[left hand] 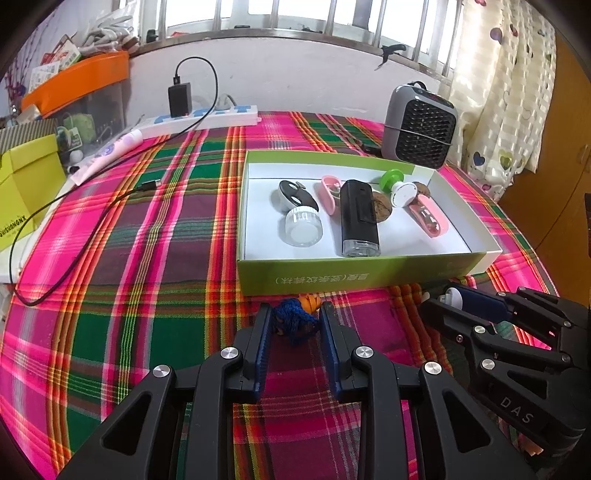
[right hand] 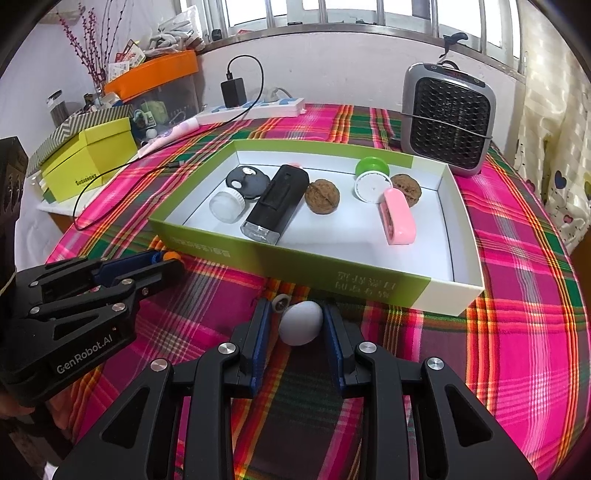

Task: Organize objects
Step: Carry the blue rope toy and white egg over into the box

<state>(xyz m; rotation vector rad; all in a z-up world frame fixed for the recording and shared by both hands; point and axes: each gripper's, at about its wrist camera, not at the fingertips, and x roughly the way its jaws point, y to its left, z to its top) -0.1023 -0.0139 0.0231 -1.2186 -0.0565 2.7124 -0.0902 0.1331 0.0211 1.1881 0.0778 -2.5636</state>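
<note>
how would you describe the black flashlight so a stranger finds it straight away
Look in the green-sided box on the plaid cloth. The black flashlight lies near its middle, between a small clear jar and a walnut. It is the only long black block with a clear lens end.

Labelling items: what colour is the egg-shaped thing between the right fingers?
White smooth egg-shaped object; right wrist view.

Lived-in home room: heart-print curtain [left hand: 506,110], plaid tablecloth [left hand: 147,229], barred window [right hand: 369,14].
</note>
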